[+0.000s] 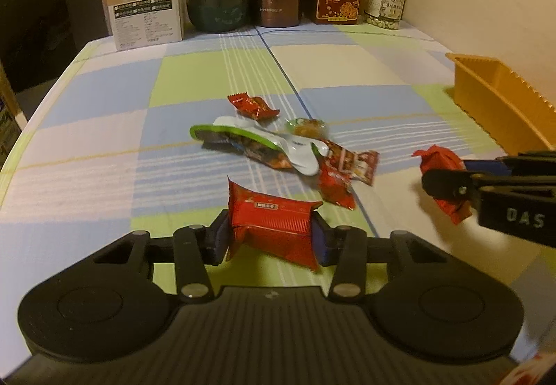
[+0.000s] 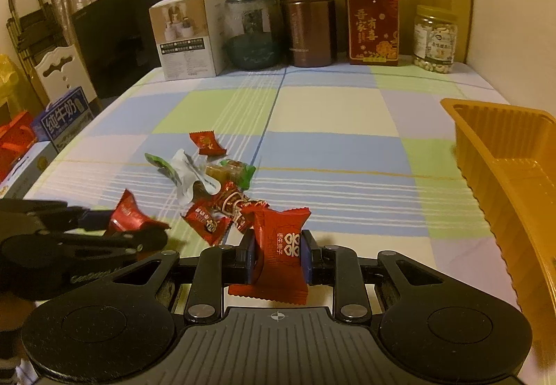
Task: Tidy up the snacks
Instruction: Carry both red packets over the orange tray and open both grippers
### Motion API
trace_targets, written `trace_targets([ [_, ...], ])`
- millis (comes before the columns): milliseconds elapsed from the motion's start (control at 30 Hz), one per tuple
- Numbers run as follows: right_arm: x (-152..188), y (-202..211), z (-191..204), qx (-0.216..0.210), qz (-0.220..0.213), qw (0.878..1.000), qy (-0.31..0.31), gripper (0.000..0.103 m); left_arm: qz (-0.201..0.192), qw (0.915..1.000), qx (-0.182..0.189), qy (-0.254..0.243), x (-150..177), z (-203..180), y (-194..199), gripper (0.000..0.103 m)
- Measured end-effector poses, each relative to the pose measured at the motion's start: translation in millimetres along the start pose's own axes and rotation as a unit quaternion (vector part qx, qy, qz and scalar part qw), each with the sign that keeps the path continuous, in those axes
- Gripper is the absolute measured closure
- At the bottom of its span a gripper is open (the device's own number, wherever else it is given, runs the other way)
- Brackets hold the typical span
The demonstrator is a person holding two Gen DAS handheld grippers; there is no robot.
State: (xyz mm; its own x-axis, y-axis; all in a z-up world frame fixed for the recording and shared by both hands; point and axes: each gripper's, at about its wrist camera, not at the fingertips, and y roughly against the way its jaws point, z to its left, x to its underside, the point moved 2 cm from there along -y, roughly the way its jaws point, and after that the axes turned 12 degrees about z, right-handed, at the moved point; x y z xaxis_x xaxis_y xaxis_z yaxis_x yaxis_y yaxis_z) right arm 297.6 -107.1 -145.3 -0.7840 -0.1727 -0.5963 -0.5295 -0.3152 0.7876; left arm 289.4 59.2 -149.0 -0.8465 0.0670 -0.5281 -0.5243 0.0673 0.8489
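Note:
My left gripper [image 1: 272, 233] is shut on a red snack packet [image 1: 274, 221], its blue pads pressing both sides. My right gripper [image 2: 278, 256] is shut on a red candy packet [image 2: 281, 246] printed with white characters. In the left wrist view the right gripper [image 1: 443, 185] reaches in from the right with its red candy [image 1: 439, 159]. The right wrist view shows the left gripper [image 2: 114, 223] at the left with its packet [image 2: 127, 211]. A loose pile of snacks [image 1: 278, 148] [image 2: 208, 183] lies mid-table. An orange plastic tray [image 1: 504, 99] [image 2: 504, 155] stands at the right.
A checked cloth [image 2: 330, 113] covers the table. Along its back edge stand a white box [image 2: 191, 37], a glass jar [image 2: 252, 30], a brown flask [image 2: 307, 19], a red box [image 2: 373, 25] and a jar of nuts [image 2: 434, 37]. Boxes [image 2: 66, 117] sit off the left edge.

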Motion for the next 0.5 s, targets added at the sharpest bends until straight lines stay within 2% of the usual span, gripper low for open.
trace_targets([
  [200, 15, 27, -2, 0.005, -0.002, 0.999, -0.031, 0.077, 0.004, 0.9997, 0.008, 0.023, 18, -8, 34, 0.06],
  [500, 34, 96, -18, 0.028, -0.02, 0.994, -0.104, 0.077, -0.01, 0.999, 0.025, 0.036, 27, -33, 91, 0.06],
])
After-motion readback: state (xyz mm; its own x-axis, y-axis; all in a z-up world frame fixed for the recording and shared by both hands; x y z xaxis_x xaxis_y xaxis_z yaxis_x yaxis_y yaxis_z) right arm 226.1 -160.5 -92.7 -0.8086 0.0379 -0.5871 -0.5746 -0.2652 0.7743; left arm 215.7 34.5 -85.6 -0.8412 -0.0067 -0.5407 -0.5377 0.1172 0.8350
